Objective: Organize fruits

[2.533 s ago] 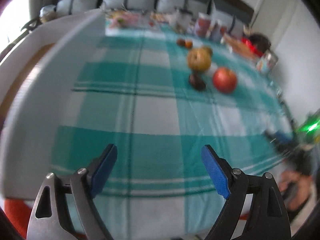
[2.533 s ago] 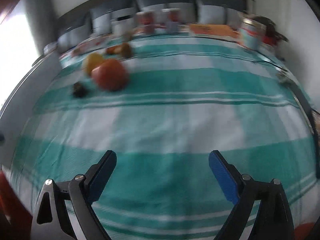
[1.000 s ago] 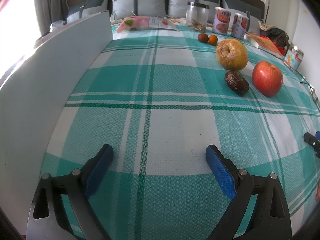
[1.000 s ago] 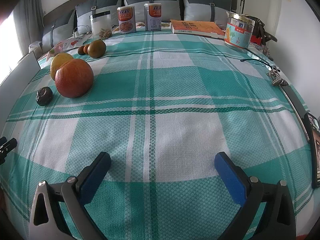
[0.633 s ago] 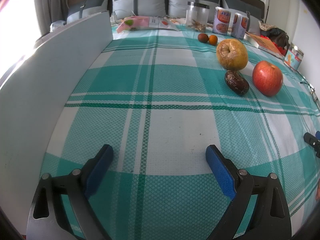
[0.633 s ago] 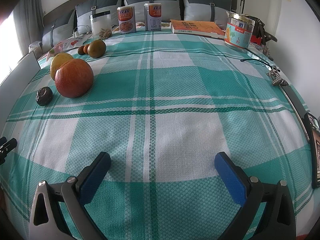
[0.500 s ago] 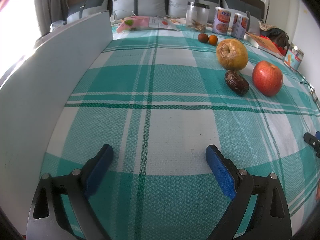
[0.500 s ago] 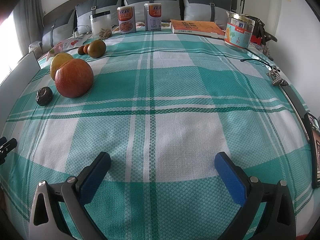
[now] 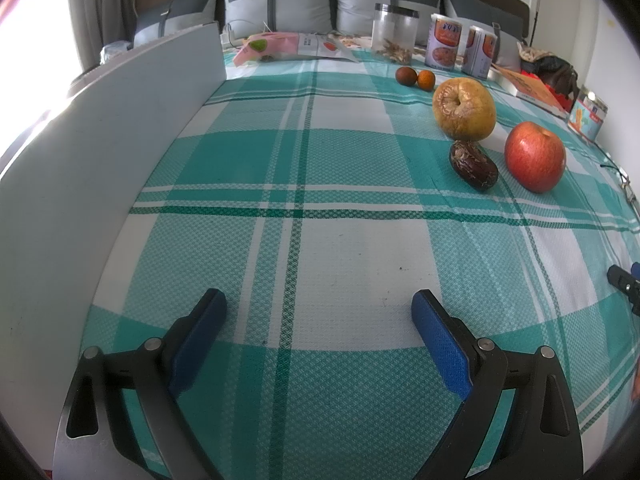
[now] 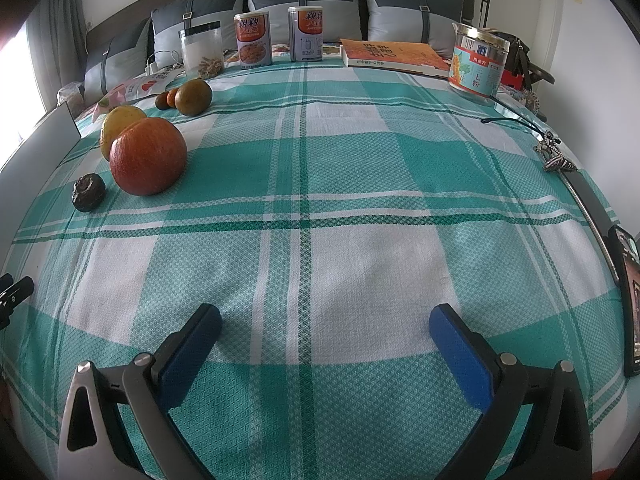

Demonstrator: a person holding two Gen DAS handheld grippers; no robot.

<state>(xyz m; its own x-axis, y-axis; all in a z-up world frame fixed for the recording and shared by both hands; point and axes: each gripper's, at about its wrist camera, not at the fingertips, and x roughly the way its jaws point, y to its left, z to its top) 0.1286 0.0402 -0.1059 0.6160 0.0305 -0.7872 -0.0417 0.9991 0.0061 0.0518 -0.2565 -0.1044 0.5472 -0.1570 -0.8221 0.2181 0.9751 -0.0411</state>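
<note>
Both tools are hovering low over a bed covered with a green-and-white checked cloth [image 9: 344,248], and neither is grasping anything. The left tool [image 9: 319,312] is spread wide, its blue pads [image 9: 442,344] well apart over bare cloth; the right tool [image 10: 325,326] is likewise released and empty. The fruits are lying in a loose group ahead of the left tool and to its right: a red apple [image 9: 535,157], a dark wrinkled date [image 9: 473,165] just beside it, and a shrivelled yellow fruit [image 9: 464,109] sitting close behind the date. Farther back, two small fruits, one brown [image 9: 406,76] and one orange [image 9: 426,79], are resting side by side near a clear jar [image 9: 394,39] and two cans [image 9: 444,46]. A grey board [image 9: 100,152] is standing along the cloth's left edge.
</note>
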